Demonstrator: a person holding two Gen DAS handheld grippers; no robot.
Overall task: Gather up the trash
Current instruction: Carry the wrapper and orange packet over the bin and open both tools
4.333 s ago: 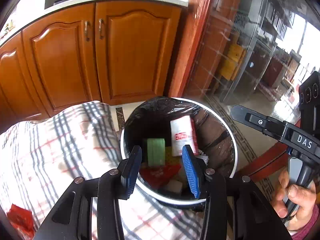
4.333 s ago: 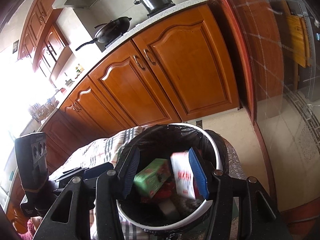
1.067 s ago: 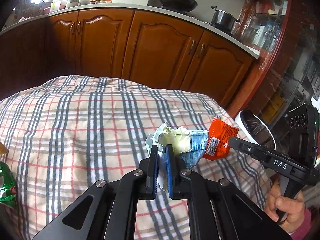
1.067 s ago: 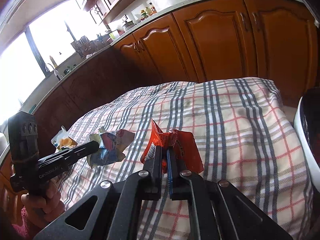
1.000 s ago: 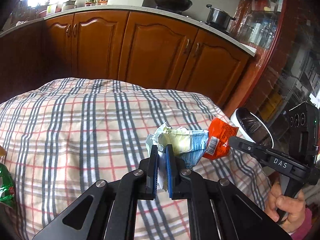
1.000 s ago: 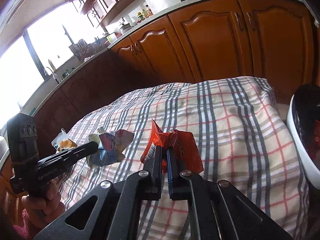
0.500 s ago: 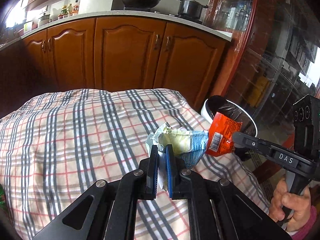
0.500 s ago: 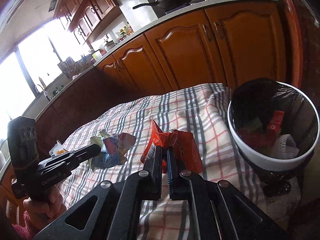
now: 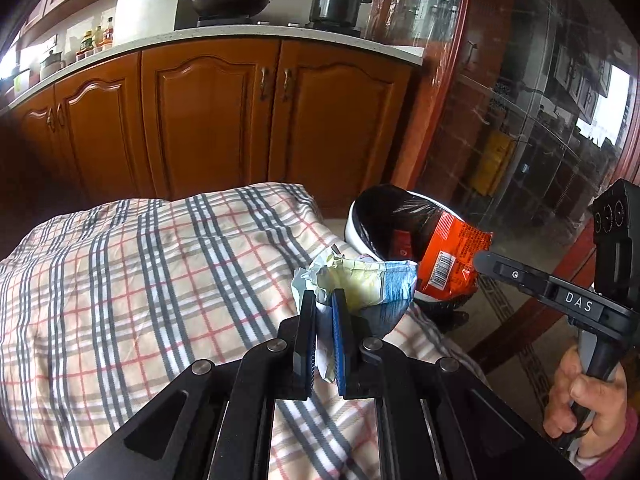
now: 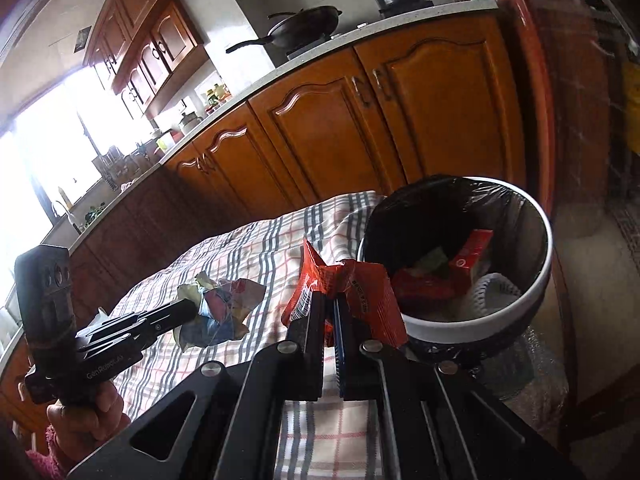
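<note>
The orange wrapper [image 10: 360,292] stands upright, long axis rising from the right gripper [image 10: 329,312] clamped on its lower edge, beside the lined bin [image 10: 472,324]. The left gripper [image 9: 323,312] pinches a crumpled blue-and-yellow wrapper [image 9: 372,284] over the plaid cloth [image 9: 140,280].

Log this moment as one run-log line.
left gripper: shut on crumpled wrapper | right gripper: shut on orange packet | bin: nearby

Black gripper [image 9: 324,300] – blue pads, silver screws – pink sleeve [image 9: 616,452].
</note>
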